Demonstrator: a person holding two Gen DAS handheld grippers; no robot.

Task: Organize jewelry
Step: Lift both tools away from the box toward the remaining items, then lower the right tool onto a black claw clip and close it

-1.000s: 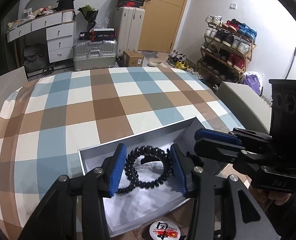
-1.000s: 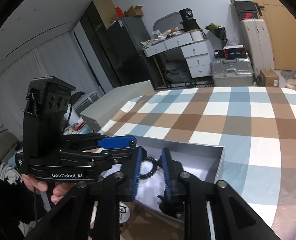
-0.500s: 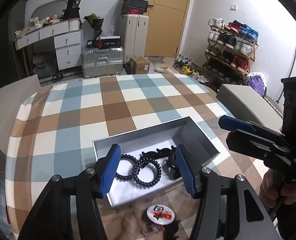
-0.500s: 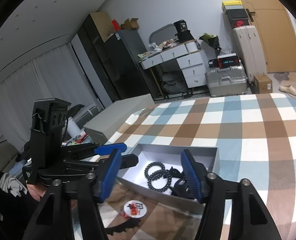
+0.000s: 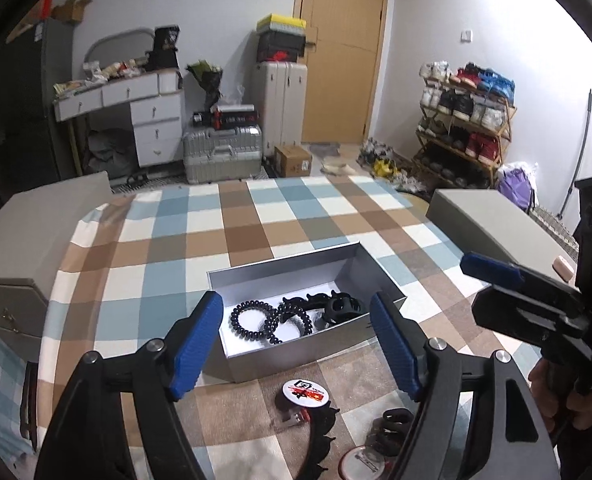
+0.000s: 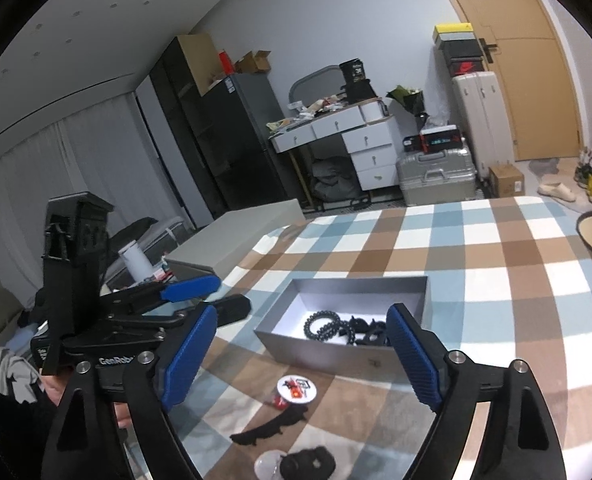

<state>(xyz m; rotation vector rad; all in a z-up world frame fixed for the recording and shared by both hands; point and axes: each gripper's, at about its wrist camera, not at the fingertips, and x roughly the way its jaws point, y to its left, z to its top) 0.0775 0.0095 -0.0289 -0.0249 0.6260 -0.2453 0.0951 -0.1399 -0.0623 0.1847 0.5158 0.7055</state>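
Both grippers (image 5: 296, 344) (image 6: 302, 356) opened, bracelets (image 5: 269, 322) released

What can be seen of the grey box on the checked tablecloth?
The grey box is a shallow, lidless rectangle, card-like, with matte silver-grey walls and a white floor. It lies flat and open on the checked tablecloth, turned at an angle to the checks. Inside, toward one end, lie two black coiled hair ties and a black claw clip; the rest is bare. No gripper touches it; a round badge lies just outside its near wall.
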